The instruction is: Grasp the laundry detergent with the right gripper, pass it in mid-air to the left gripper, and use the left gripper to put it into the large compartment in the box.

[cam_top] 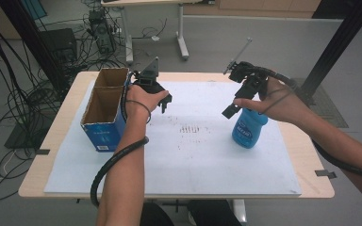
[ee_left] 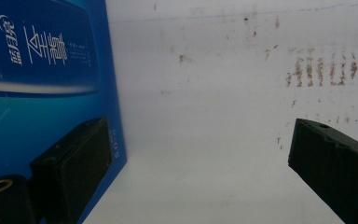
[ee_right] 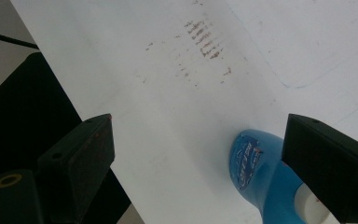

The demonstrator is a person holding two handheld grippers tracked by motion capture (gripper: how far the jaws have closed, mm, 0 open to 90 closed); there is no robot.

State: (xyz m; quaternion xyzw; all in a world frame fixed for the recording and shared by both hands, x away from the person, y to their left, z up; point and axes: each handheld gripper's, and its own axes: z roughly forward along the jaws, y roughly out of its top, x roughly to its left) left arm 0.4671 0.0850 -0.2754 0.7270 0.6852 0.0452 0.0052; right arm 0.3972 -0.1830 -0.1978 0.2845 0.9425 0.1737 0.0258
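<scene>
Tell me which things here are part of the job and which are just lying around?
Part of the job:
blue bottle, under the open right gripper
blue cardboard box, beside the open left gripper

Just lying around:
white board
cables on the floor
black computer tower

One blue bottle (cam_top: 249, 130), one open blue cardboard box (cam_top: 104, 110), two hand-held grippers, one white mat (cam_top: 193, 160).
</scene>
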